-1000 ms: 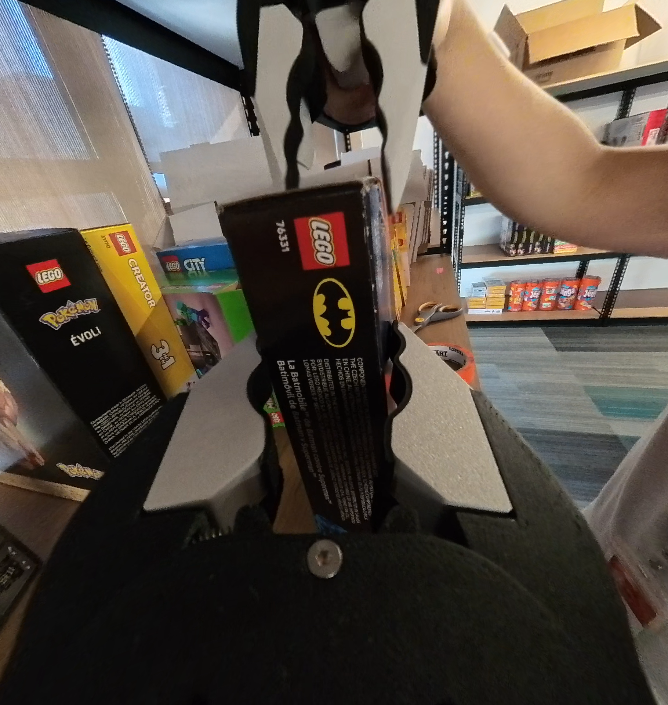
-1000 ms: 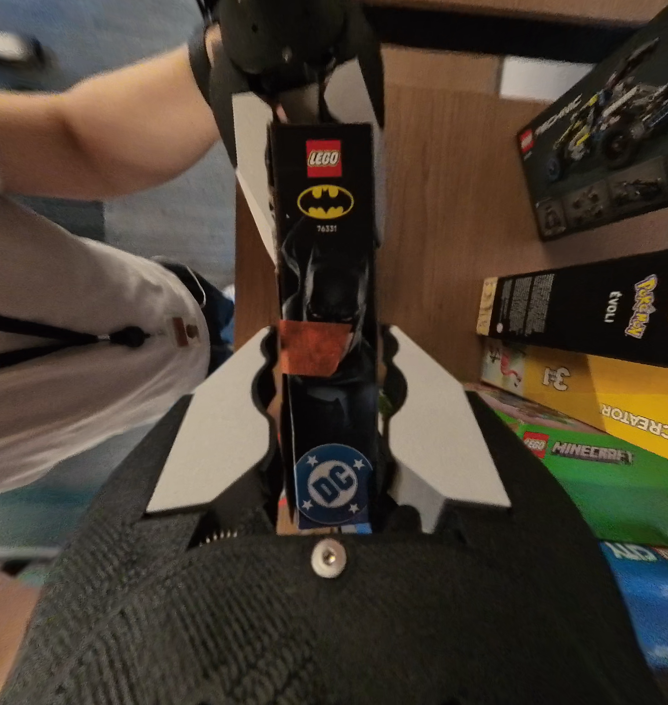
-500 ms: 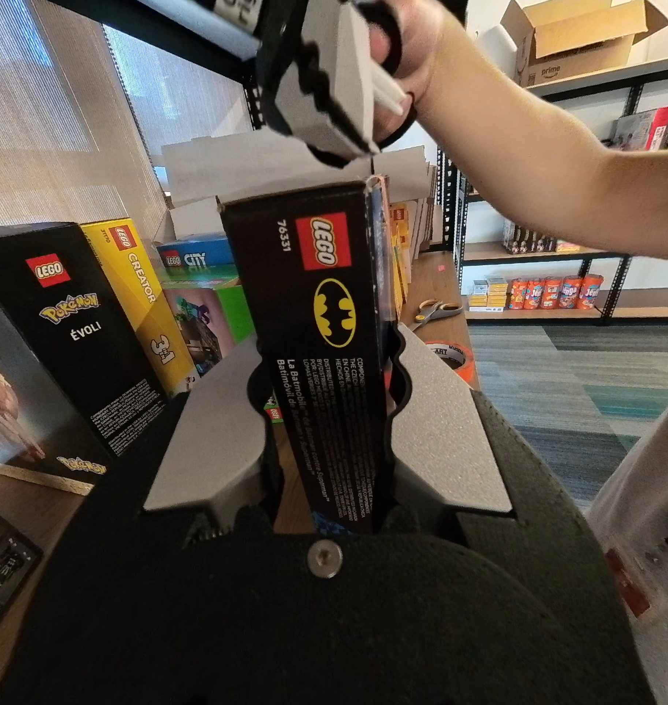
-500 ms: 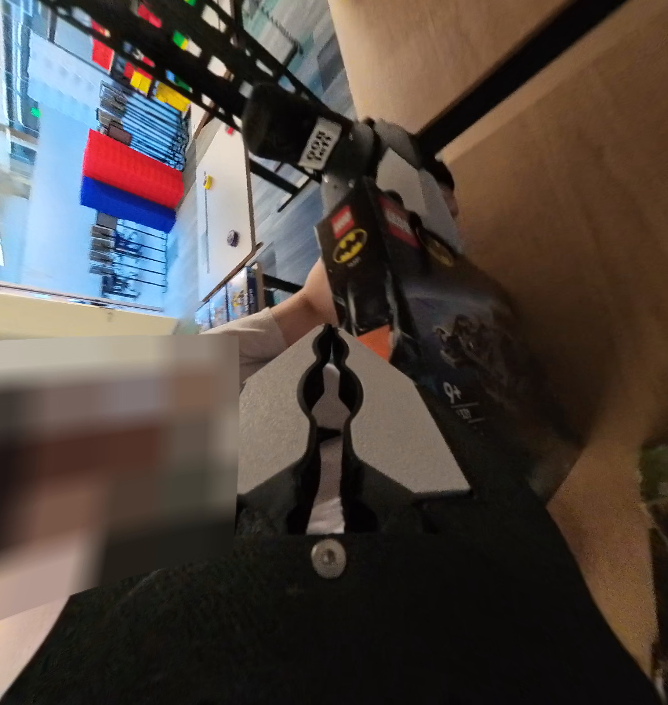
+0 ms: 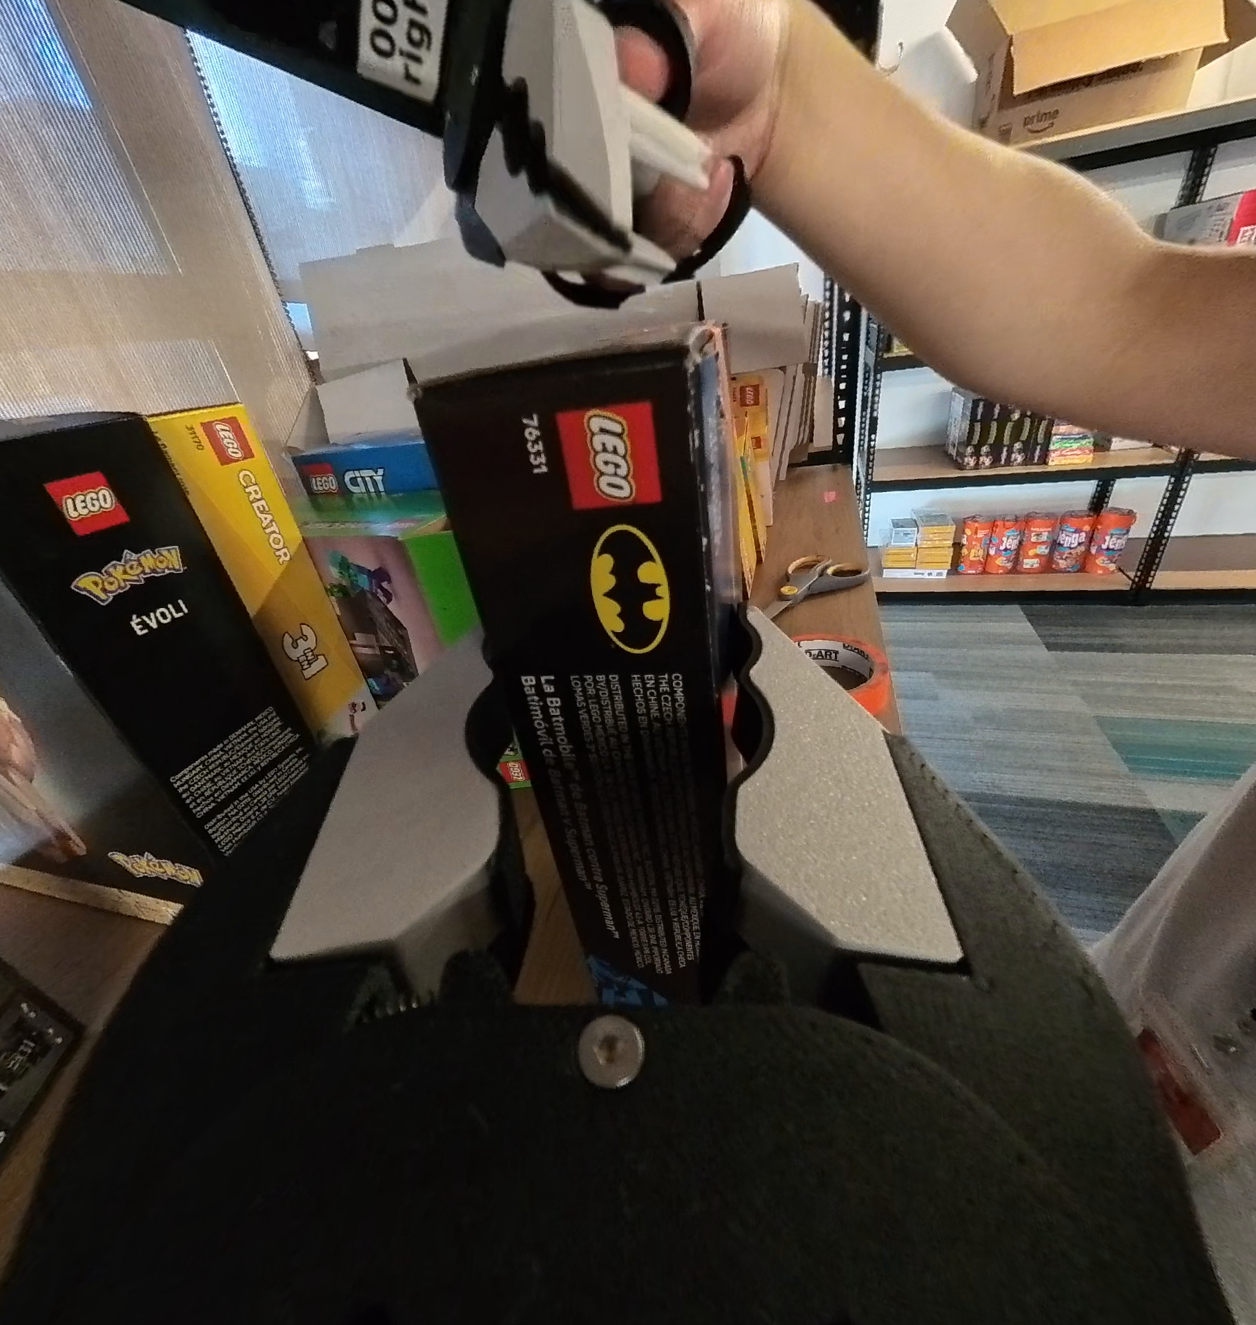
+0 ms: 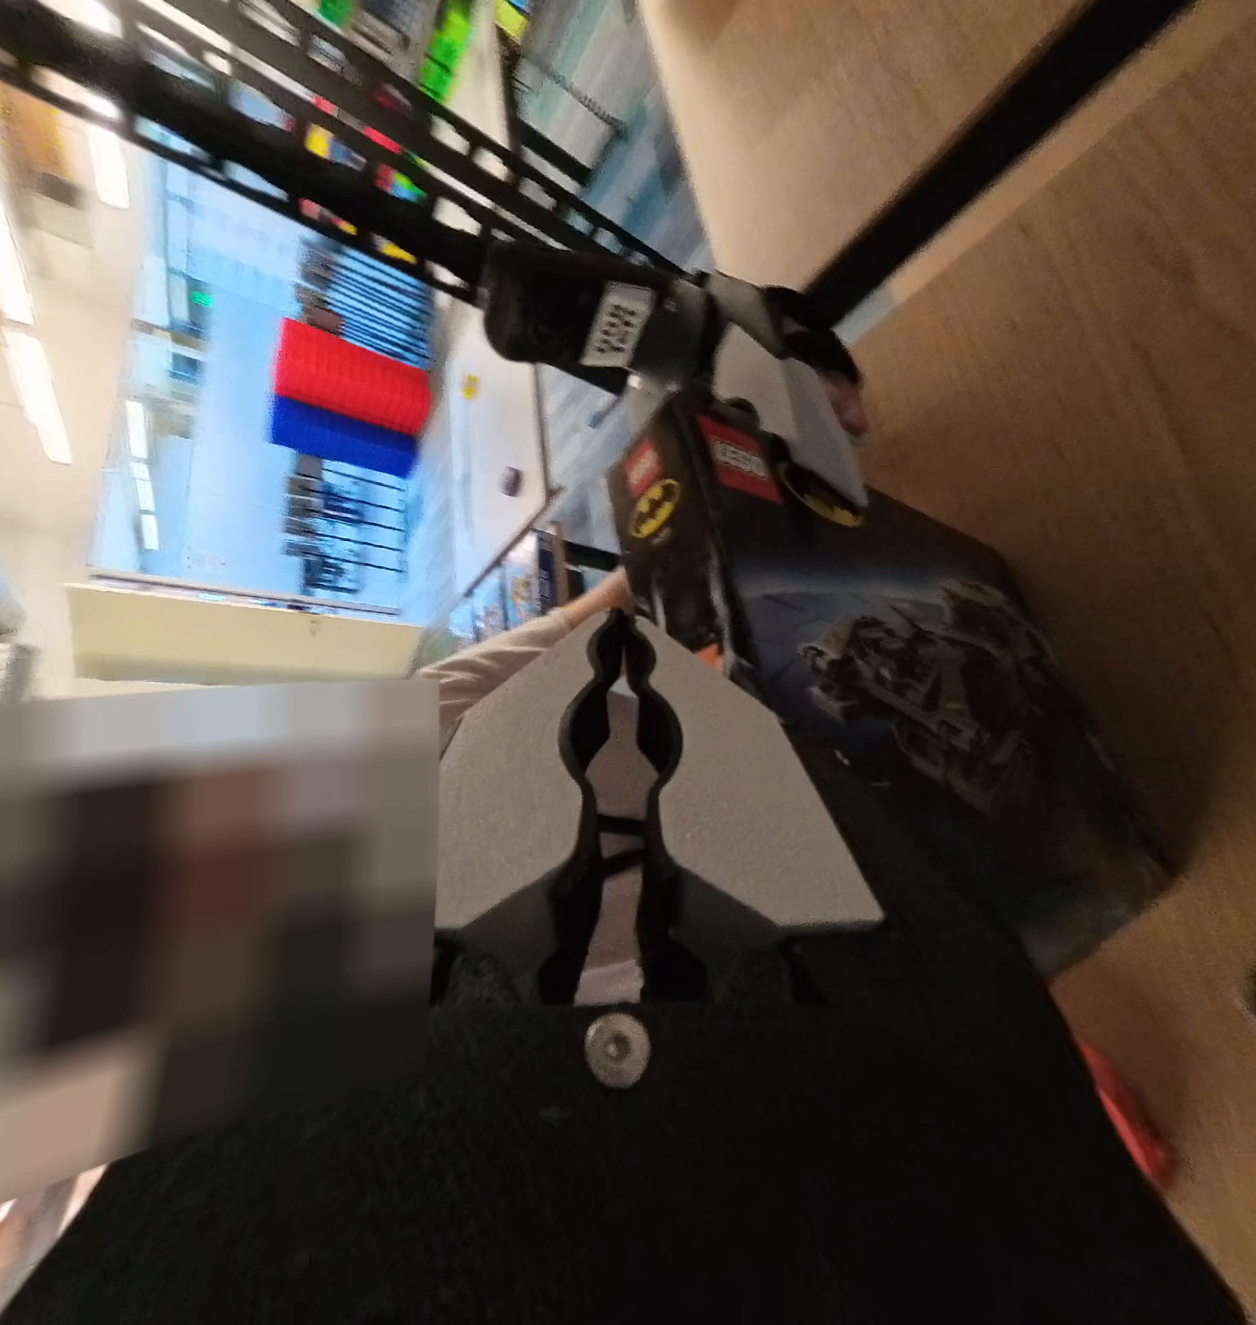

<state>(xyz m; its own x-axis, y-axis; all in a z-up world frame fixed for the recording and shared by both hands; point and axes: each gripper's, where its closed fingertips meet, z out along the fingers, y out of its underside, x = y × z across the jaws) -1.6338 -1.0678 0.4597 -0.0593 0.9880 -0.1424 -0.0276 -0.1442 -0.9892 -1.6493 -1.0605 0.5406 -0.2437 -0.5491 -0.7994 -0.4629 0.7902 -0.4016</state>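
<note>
My left gripper [image 5: 614, 638] is shut on a black toy-set box with a yellow bat emblem [image 5: 596, 753] and holds it upright by its narrow sides above the wooden table [image 5: 811, 523]. My right gripper [image 6: 621, 631] is shut and empty, and its view is blurred. In the left wrist view the right gripper [image 5: 489, 222] hangs just above the box's top edge, held by a hand, apart from the box. In the right wrist view the box [image 6: 897, 645] lies to the right, with a left gripper finger [image 6: 819, 430] on its far end.
A row of standing toy boxes is at the left: black [image 5: 130, 609], yellow [image 5: 266, 559], blue [image 5: 367, 473] and green [image 5: 424, 588]. Scissors [image 5: 815, 577] and an orange tape roll [image 5: 851, 670] lie on the table's right. Shelves with tins [image 5: 1041, 541] stand beyond. One gripper's finger ends stand about 9 cm off the other's.
My right gripper let go of the box's top end, shut, and swung up and away. My left gripper has kept its hold on the box and barely moved.
</note>
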